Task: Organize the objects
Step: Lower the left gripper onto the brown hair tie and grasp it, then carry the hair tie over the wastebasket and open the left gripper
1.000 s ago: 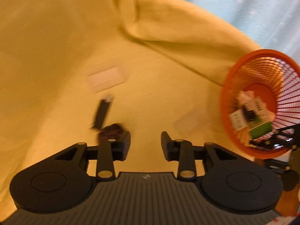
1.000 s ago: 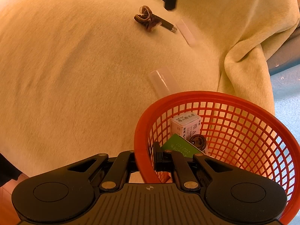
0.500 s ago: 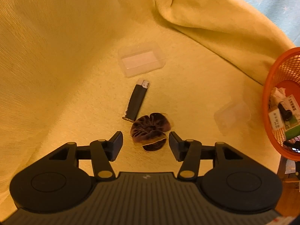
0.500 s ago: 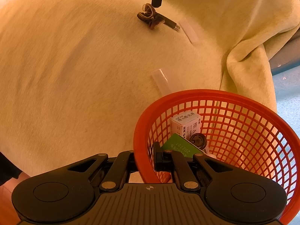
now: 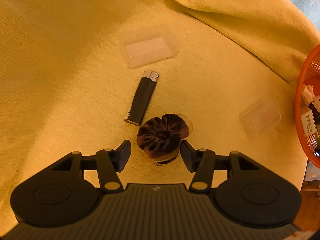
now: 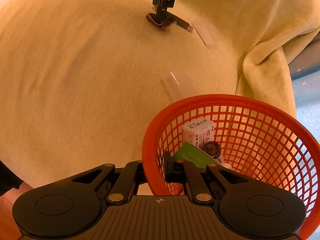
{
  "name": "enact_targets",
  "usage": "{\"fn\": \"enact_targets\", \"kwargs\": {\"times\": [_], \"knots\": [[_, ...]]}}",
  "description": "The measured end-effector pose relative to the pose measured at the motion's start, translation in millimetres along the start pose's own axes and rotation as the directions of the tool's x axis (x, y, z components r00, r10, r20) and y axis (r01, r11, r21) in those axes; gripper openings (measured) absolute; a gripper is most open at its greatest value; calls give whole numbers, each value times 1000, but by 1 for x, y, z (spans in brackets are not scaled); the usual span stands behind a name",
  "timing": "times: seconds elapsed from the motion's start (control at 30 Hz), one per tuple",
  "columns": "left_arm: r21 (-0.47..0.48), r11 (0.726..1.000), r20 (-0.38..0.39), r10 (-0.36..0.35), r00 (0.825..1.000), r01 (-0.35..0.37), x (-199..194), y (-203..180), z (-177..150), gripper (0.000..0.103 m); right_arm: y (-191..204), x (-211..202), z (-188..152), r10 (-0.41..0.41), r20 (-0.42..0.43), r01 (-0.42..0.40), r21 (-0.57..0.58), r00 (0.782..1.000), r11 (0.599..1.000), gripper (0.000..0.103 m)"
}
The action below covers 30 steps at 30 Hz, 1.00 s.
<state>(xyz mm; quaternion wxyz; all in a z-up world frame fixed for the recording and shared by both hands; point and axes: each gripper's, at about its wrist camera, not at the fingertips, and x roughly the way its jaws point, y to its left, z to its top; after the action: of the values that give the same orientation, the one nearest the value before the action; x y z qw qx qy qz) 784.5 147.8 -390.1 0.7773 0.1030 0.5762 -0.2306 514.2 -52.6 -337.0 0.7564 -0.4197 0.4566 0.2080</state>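
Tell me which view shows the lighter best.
The left wrist view: the lighter lies whole and close beyond the scrunchie. In the right wrist view it is small and far, partly hidden behind the left gripper.

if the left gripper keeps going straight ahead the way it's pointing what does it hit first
Most likely the dark velvet scrunchie, which sits between the open fingers of the left gripper. Beyond it lies the black lighter on the yellow blanket. Depth is hard to judge here.
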Motion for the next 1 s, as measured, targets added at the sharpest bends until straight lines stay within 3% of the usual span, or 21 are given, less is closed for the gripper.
{"fn": "enact_targets", "kwargs": {"times": [0.17, 0.3, 0.43, 1.0], "knots": [[15, 1000, -14, -16, 1000, 17, 8, -3, 0, 45, 1, 0, 0, -1, -1, 1, 1, 1000, 1000, 3], [30, 999, -24, -33, 999, 33, 6, -7, -2, 24, 1, 0, 0, 0, -4, 0, 4, 1000, 1000, 3], [46, 998, -22, -34, 999, 35, -1, -12, -5, 17, 1, 0, 0, 1, -5, -1, 4, 1000, 1000, 3], [52, 997, -3, -62, 998, 62, -43, -29, -18, 16, -1, 2, 1, 1, -6, -1, 5, 1000, 1000, 4]]}}
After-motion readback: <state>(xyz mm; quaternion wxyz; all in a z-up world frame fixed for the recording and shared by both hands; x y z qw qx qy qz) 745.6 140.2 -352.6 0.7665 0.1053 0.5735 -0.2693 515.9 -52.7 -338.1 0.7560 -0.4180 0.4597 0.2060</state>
